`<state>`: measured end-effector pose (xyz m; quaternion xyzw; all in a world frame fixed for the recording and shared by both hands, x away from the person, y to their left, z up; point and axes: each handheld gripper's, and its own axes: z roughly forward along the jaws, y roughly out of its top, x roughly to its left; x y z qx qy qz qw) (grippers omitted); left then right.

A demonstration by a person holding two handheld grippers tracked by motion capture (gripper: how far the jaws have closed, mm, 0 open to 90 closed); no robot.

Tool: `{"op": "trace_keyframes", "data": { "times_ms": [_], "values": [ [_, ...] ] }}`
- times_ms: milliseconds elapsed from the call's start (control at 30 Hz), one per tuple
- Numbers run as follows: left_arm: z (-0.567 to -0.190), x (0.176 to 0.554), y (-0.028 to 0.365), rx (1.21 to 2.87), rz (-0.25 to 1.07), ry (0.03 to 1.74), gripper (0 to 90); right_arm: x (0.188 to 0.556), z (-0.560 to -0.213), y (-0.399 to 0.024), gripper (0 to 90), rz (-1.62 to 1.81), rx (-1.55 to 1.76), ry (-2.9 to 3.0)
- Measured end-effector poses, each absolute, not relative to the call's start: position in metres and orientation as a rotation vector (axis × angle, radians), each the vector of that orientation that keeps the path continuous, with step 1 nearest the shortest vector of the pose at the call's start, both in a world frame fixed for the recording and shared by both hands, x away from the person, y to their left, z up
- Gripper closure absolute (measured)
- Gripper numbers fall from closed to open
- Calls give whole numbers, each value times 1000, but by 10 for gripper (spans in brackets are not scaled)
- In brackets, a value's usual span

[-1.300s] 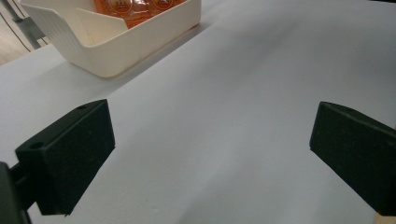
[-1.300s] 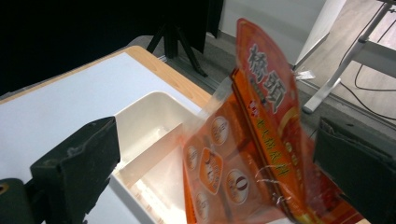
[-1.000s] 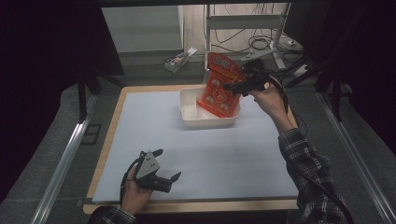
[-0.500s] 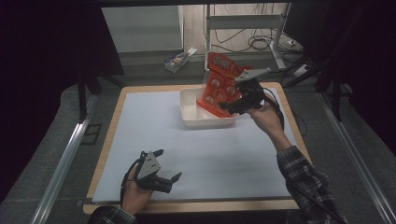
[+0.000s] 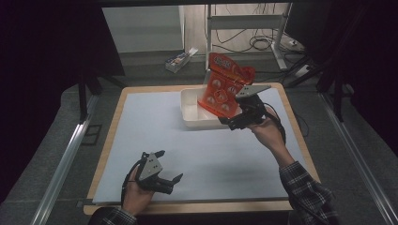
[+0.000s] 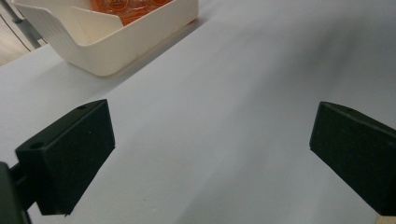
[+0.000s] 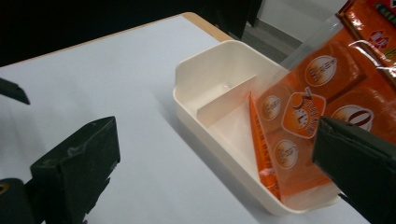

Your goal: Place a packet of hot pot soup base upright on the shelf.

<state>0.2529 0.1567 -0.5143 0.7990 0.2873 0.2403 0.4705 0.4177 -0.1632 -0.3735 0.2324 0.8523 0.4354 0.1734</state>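
An orange foil snack bag stands tilted in a cream plastic bin, its lower edge down in one end of the bin and its top leaning above the rim. In the right gripper view, the bag sits in the compartment on one side of a low divider that splits the bin; the other compartment looks bare.

The bag appears light, thin and crinkly, with a glossy, probably slippery skin. It would likely buckle if squeezed in the middle. The flat sealed top edge looks like the safest place to pinch.

The right gripper hovers just beside the bin's near edge, next to the bag, with the person's forearm reaching toward the bin at a slant. Its jaws are spread wide, and nothing lies between them.

The left gripper rests well away from the bin, low over the pale table mat near its front edge. Its jaws are also spread apart and empty, pointing toward the bin.
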Motion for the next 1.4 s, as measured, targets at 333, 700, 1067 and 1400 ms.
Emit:
{"op": "trace_keyframes", "data": {
  "times_ms": [333,700,1067,1400],
  "values": [
    [-514,253,156,1968,596,700,0,396,-392,-170,8,1251,660,2435],
    [-514,253,155,1966,583,706,0,376,-409,-183,5,1294,704,2440],
    [-514,252,154,1974,576,711,0,354,-427,-194,5,1284,705,2430],
    [-515,252,153,1986,586,708,0,334,-441,-206,5,1297,721,2405]
  ]
}}
